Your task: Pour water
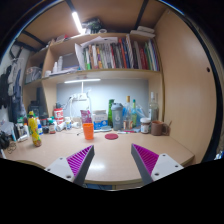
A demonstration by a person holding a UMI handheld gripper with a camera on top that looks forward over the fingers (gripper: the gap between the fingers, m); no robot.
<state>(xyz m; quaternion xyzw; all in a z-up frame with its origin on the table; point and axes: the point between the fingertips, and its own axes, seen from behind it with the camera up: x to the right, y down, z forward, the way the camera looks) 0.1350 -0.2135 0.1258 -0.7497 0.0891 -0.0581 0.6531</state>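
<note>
From my remote position I find the tool [112, 162] spread wide and holding nothing, its two magenta pads [80, 158] ridged and angled inward over bare worktop [110, 150], which reads as smooth, pale wood-grain laminate. At far left stands a yellow bottle [34, 128] with a dark cap, cylindrical and probably plastic, among small clutter I cannot identify. Further along, beyond the fingers and slightly left of their centre line, is an orange cup [88, 130], a small straight-sided tumbler; I judge it the likely receiving vessel. Just right of it a flat red disc [111, 136], perhaps a lid or coaster, lies on the worktop. Behind that stand clear bottles [118, 114], tall and translucent, which I judge the likely water source; I cannot tell their fill level or whether they are capped. To the right sit brown jars [157, 127], squat and rounded, and above everything a bookshelf [110, 72] packed with upright books. Risks as I assess them: the bottles are crowded, so a wide approach could knock a neighbour; smooth plastic may slip between the pads; the light cup could tip or be overfilled; a capped bottle would defeat the pour outright.
</note>
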